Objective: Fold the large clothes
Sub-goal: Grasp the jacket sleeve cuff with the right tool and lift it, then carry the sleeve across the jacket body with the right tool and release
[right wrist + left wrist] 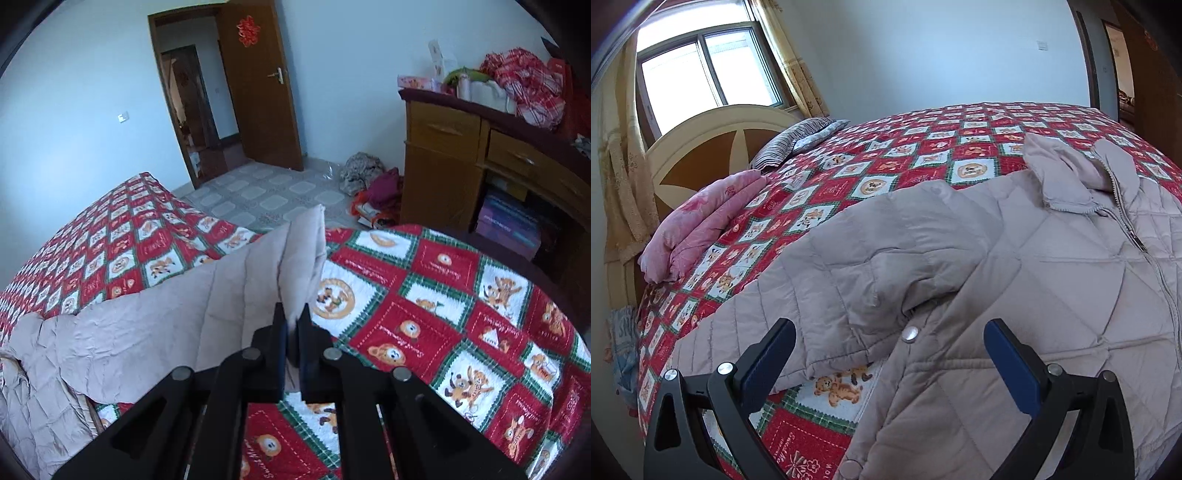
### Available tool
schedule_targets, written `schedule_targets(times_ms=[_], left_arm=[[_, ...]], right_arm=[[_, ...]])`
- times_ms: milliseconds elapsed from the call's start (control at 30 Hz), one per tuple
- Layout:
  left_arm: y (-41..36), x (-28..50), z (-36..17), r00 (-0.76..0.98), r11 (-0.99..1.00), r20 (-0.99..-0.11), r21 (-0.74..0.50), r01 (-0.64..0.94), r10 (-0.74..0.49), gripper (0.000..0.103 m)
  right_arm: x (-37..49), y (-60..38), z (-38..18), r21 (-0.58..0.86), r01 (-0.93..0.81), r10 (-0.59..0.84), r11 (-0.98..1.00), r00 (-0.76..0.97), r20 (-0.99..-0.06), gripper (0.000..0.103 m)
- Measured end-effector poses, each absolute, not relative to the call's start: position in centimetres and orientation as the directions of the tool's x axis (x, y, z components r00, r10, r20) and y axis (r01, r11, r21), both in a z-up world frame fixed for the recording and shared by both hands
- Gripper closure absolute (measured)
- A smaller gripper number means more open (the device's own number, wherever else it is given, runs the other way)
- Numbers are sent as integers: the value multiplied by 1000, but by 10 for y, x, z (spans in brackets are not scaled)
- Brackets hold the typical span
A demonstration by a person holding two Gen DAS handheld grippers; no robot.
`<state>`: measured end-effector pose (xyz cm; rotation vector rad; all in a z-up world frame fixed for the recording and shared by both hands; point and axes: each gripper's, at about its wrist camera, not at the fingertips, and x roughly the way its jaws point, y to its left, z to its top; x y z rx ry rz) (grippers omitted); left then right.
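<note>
Jacket [258, 280] hem betw. R tongs [291, 314]

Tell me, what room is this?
A bedroom, most likely: there's a big bed with a headboard, pillows near it, and a jacket spread on the bed for folding.

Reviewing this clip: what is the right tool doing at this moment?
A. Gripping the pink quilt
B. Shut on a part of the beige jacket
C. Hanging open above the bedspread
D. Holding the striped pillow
B: the right tool has its jaws shut on the jacket, whose fabric stands up lifted off the bedspread.
</note>
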<state>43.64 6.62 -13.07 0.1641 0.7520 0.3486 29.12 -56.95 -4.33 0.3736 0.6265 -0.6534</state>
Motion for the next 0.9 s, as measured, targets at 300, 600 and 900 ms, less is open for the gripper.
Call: schedule_targets(times_ms=[300,600,900], left_arm=[[62,439,-127,682,930,-633,278,-240,366,1],[54,438,-127,695,940,-636,271,-205,335,1],[52,431,-120,719,945,-624,292,-148,306,1]], right_arm=[[345,-434,-13,24,383,-313,924,790,-527,96],[400,-295,-65,-51,66,-83,997,796,-599,97],[416,-203,-102,-52,-109,49,993,759,-650,97]])
